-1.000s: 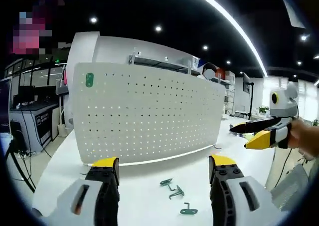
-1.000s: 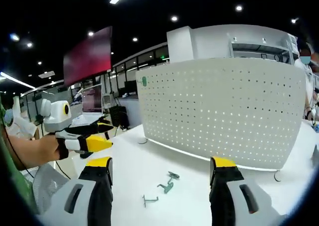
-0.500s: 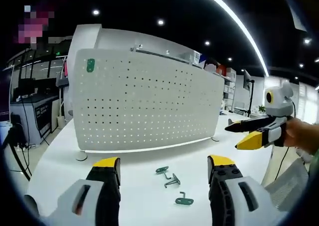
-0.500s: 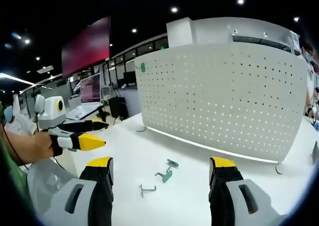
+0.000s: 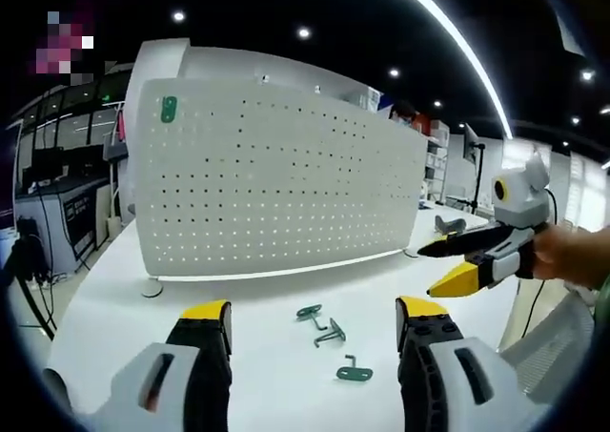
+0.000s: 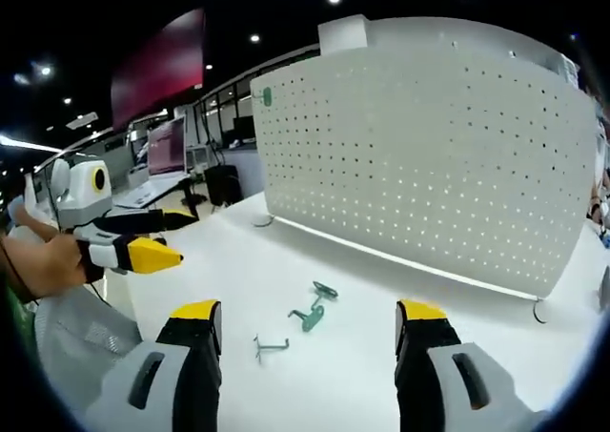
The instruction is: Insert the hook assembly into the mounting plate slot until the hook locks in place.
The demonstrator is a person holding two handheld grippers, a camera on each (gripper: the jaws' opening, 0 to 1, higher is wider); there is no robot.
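A white pegboard mounting plate (image 5: pixel 276 174) (image 6: pixel 429 165) stands upright on the white table (image 5: pixel 114 327) (image 6: pixel 496 356). One green hook (image 5: pixel 168 109) (image 6: pixel 267 95) hangs near its top corner. Three loose green hooks lie on the table in front of it: (image 5: pixel 309 311), (image 5: pixel 331 333), (image 5: pixel 354 372), the same three being (image 6: pixel 325 289), (image 6: pixel 308 317), (image 6: pixel 270 346). My left gripper (image 5: pixel 313 310) (image 6: pixel 186 238) is open and holds nothing, above the table short of the hooks. My right gripper (image 6: pixel 308 310) (image 5: pixel 425 272) is open too, with nothing between its jaws.
The board rests on small round feet (image 5: pixel 151 289) (image 6: pixel 538 310). A person's hand (image 5: pixel 572 256) holds the right gripper. A grey object (image 5: pixel 448 225) lies past the board's right end. Desks with monitors (image 6: pixel 167 160) and a red screen (image 6: pixel 162 79) stand beyond the table.
Both views have shifted a little toward the board and the table. Each gripper sits lower in the other's view. The loose hooks lie where they were, and both grippers stay open.
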